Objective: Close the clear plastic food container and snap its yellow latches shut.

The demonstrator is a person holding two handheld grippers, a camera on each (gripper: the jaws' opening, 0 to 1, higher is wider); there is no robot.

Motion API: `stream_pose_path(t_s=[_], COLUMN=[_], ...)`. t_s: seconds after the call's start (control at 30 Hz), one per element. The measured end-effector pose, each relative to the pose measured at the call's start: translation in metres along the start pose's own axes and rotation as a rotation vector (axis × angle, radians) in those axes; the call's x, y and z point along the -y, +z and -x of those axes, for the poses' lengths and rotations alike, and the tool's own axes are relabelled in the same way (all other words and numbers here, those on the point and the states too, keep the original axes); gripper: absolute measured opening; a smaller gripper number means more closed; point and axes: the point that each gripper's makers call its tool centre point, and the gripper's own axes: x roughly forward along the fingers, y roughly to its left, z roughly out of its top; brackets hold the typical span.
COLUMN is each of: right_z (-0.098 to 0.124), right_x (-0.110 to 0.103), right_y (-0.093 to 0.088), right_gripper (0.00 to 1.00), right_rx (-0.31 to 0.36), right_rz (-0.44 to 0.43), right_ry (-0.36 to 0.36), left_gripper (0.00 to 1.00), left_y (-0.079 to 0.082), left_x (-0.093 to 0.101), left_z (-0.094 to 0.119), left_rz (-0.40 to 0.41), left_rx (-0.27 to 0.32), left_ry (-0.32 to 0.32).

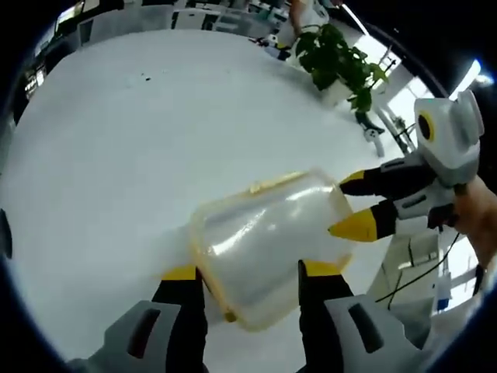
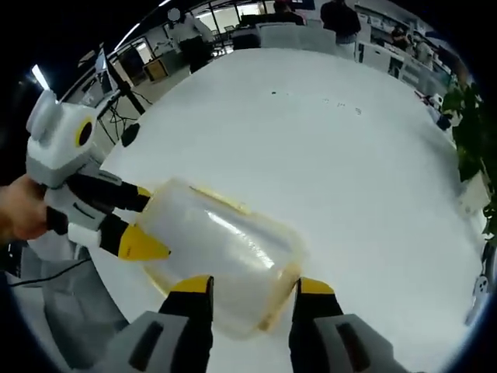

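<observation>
- Two grippers meet on one container (image 1: 268, 245), which lies near the near edge of the white table (image 1: 116, 171). In the left gripper view the left gripper (image 1: 252, 273) has its yellow-tipped jaws spread to either side of the near end of the container; whether the pads actually press its walls I cannot tell.
- In this view the right gripper (image 1: 349, 206) comes in from the right, jaws parted, tips at the container's right end. A potted plant (image 1: 338, 62) stands far off, well apart.
- Risk here: the clear plastic is thin and smooth, so uneven pressure from the two sides could tip it or let it squirt out from between the jaws.
- In the right gripper view the right gripper (image 2: 252, 286) straddles the near end of the container (image 2: 221, 252), jaws spread; contact is unclear.
- The left gripper (image 2: 144, 221) enters from the left, held in a hand (image 2: 19, 210), jaws open at the container's left end.
- Risk here: a yellow strip (image 2: 225, 203) along the far edge may be a latch; pushing beside it would miss the snap and slide the container towards the table edge.
</observation>
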Motion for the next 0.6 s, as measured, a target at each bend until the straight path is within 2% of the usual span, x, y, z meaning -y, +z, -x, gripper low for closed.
stream_pose_path(t_s=[0.3, 0.43, 0.47, 0.6], right_z=[0.0001, 0.0013, 0.0023, 0.007], right_x=[0.0021, 0.0036, 0.0037, 0.0053], right_y=[0.0004, 0.0002, -0.0002, -0.0003], right_gripper=[0.39, 0.4, 0.4, 0.41], right_rx=[0.002, 0.012, 0.017, 0.033], right_rz=[-0.006, -0.007, 0.058, 0.133], right_ry=[0.018, 0.032, 0.04, 0.022], left_gripper=[0.48, 0.49, 0.49, 0.49], left_y=[-0.0029, -0.0029, -0.0031, -0.0051], left_x=[-0.0033, -0.0049, -0.0036, -0.0046], left_z=[0.0, -0.0001, -0.0001, 0.0035], left_rz=[0.008, 0.0, -0.019, -0.089], left_rx=[0.003, 0.021, 0.027, 0.036], left_ry=[-0.009, -0.037, -0.044, -0.051])
